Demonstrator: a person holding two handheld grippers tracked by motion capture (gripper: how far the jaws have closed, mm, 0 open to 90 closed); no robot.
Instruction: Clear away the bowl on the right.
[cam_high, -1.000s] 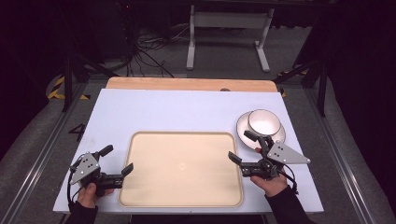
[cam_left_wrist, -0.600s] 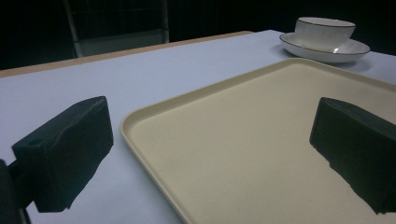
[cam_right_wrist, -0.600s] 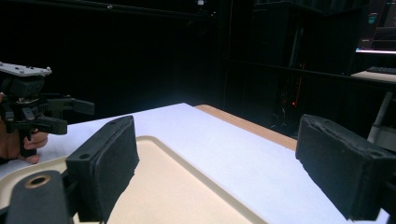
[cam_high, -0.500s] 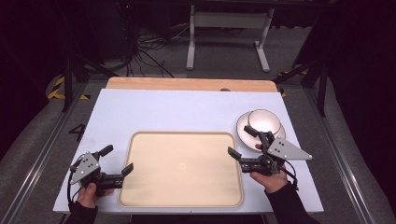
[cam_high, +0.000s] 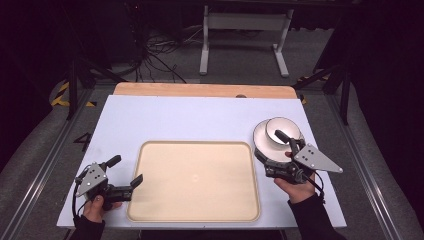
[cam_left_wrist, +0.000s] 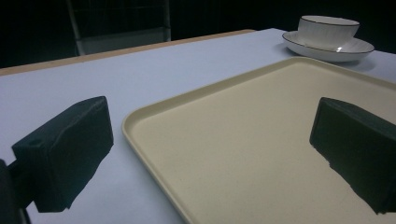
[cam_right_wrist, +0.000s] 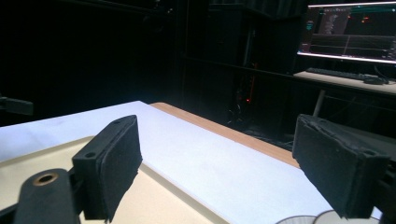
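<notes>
A: Movement noted — right gripper (cam_high: 275, 150) has swung from the tray's (cam_high: 150, 210) right edge up over the bowl (cam_high: 277, 135) on its saucer (cam_high: 260, 135).

B: Meaning?

A: Likely lining up a grasp; nothing held, jaws apart, just closing slightly.

B: Bowl's position?

A: Table's three o'clock, partly under those jaws. Left gripper (cam_high: 125, 172) waits open at seven o'clock.

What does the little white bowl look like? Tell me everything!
The bowl is white and glossy, like china, with a thin dark line round its rim. It stands upright on a matching white saucer on the pale table, just past the beige tray's far right corner. The right gripper hangs open over it.
</notes>
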